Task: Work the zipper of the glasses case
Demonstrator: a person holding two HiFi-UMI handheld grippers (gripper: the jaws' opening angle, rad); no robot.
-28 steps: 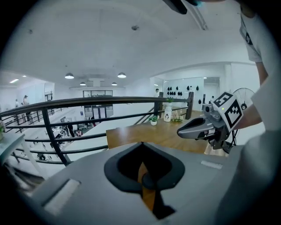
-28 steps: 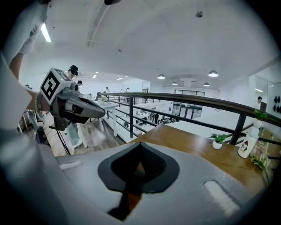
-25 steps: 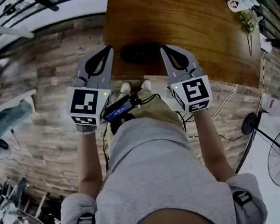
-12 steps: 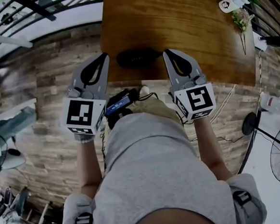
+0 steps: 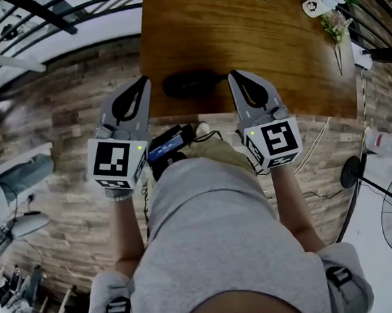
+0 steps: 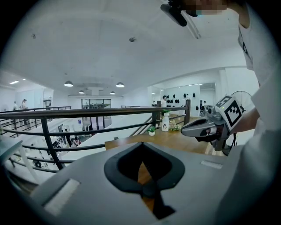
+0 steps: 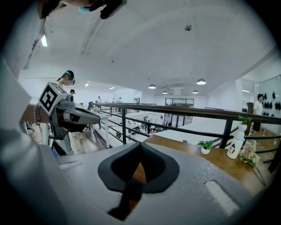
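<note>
Smooth brown wooden table (image 5: 261, 39) with a soft sheen; dark matt glasses case (image 5: 191, 83) on it. Left gripper (image 5: 145, 80) and right gripper (image 5: 233, 74) have matt grey plastic shells. Floor (image 5: 64, 109) of rough-looking mottled wood planks; grey cloth shirt (image 5: 209, 239) on the person

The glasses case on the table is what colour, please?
The glasses case is black, clearest in the head view.

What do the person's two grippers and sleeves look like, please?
The left gripper and right gripper are grey, tapering to pointed tips with black-lined openings. Each carries a white cube bearing black square markers. The person wears a grey short-sleeved top.
</note>
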